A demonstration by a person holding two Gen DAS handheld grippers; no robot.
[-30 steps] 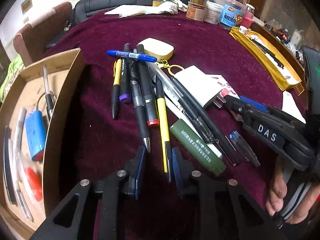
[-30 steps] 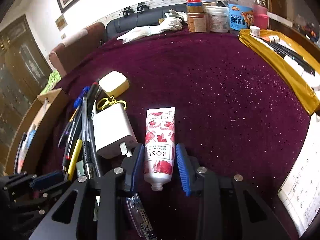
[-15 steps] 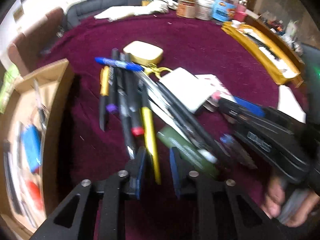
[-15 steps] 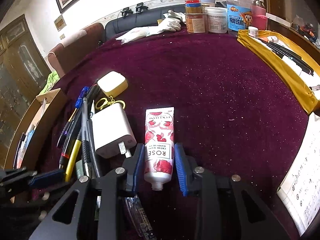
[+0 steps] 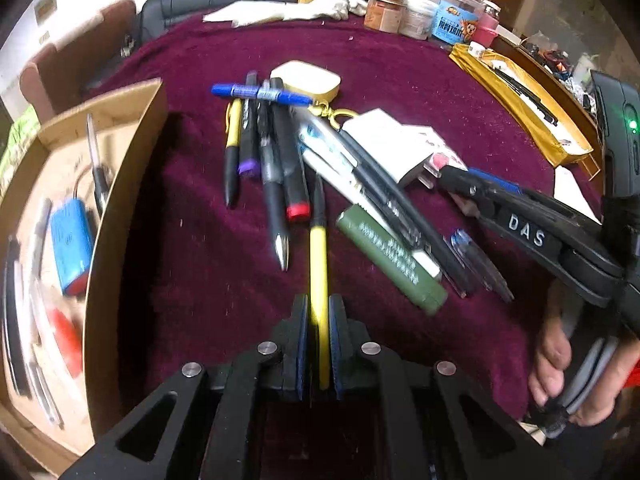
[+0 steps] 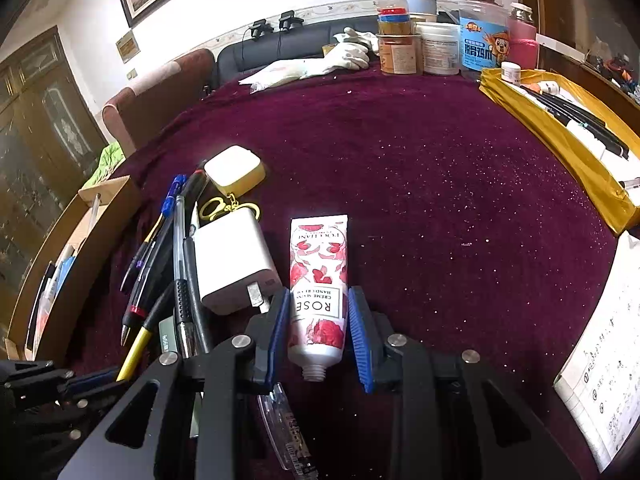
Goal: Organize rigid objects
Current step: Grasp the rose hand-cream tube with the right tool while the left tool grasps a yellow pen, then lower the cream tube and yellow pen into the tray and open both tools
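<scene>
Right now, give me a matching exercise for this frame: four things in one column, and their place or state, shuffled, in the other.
Things:
1. yellow plastic pen
2. rose-print hand cream tube
3. blue rectangular battery pack
4. long blue marker

Place or state:
A. inside the cardboard box
B. lying across the tops of the other pens
C. clamped in the left gripper
D. between the open jaws of the right gripper

Pairs: 1-C, 2-D, 3-A, 4-B

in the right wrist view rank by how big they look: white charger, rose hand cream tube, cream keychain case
1. rose hand cream tube, longest, though nearest the camera
2. white charger, close behind; near-tie
3. cream keychain case, smallest, also farthest
</scene>
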